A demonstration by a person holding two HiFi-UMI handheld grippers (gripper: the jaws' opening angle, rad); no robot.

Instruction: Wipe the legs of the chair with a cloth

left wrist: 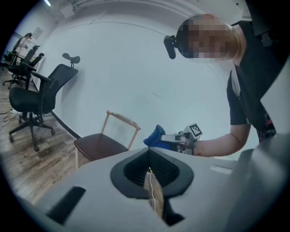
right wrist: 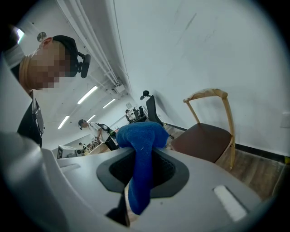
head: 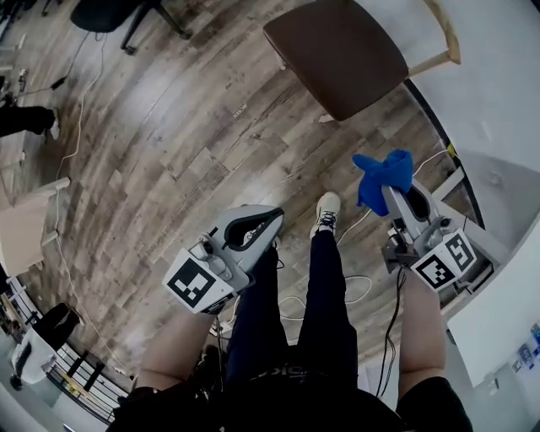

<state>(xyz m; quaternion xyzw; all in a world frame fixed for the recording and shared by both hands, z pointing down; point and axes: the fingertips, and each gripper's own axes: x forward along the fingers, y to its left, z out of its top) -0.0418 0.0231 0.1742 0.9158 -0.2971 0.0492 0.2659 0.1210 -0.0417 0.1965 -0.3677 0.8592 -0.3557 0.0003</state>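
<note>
A chair with a brown seat (head: 337,51) and a light wooden frame (head: 443,38) stands on the wood floor by the white wall, ahead of me. My right gripper (head: 390,191) is held out toward it, shut on a blue cloth (head: 384,175) that bunches over its tips. In the right gripper view the blue cloth (right wrist: 140,154) hangs from between the jaws, with the chair (right wrist: 204,138) beyond at right. My left gripper (head: 272,221) is lower, over my legs, shut with nothing in it. The left gripper view shows the chair (left wrist: 97,145) and the cloth (left wrist: 155,136) well ahead of its jaws.
A black office chair (head: 110,13) stands at the far left, also visible in the left gripper view (left wrist: 34,97). Cables (head: 80,110) trail over the floor. A pale table corner (head: 25,228) is at left. The wall base (head: 447,152) runs along the right. A distant person (right wrist: 88,127) stands in the room.
</note>
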